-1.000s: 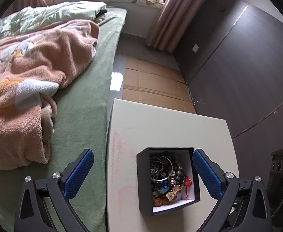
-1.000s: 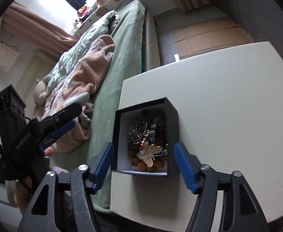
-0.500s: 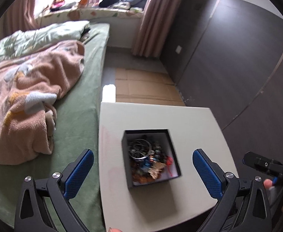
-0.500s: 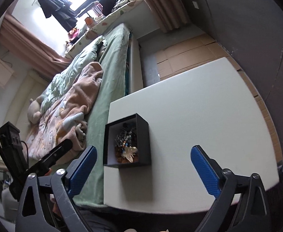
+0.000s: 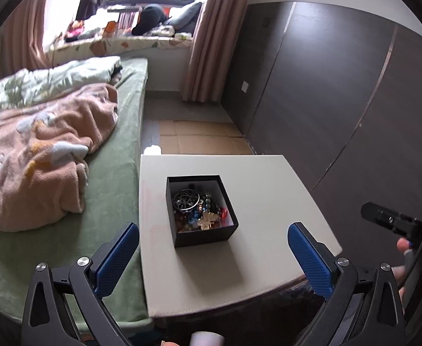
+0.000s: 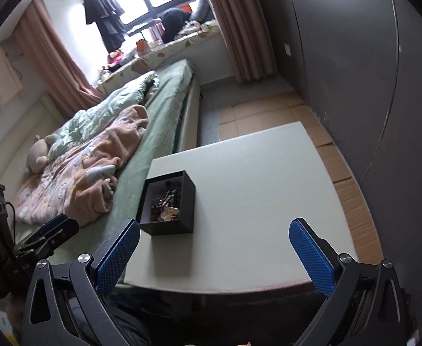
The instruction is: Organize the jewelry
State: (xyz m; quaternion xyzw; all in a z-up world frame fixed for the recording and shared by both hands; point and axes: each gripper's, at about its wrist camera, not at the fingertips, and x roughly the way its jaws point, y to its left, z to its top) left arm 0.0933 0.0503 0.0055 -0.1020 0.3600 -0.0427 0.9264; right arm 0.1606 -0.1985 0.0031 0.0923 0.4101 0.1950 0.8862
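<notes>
Only the jewelry box (image 5: 201, 210) interrupts the table (image 5: 268, 190); bed (image 5: 115, 173) borders its left edge.

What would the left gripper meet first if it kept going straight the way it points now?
Most likely the open black box of jewelry on the white table. It sits about midway between the open left gripper pads, slightly ahead. Depth is uncertain; it might reach bare tabletop before the box.

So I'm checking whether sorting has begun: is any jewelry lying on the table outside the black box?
No, the jewelry all sits heaped inside the black box, and the table around it is bare.
</notes>
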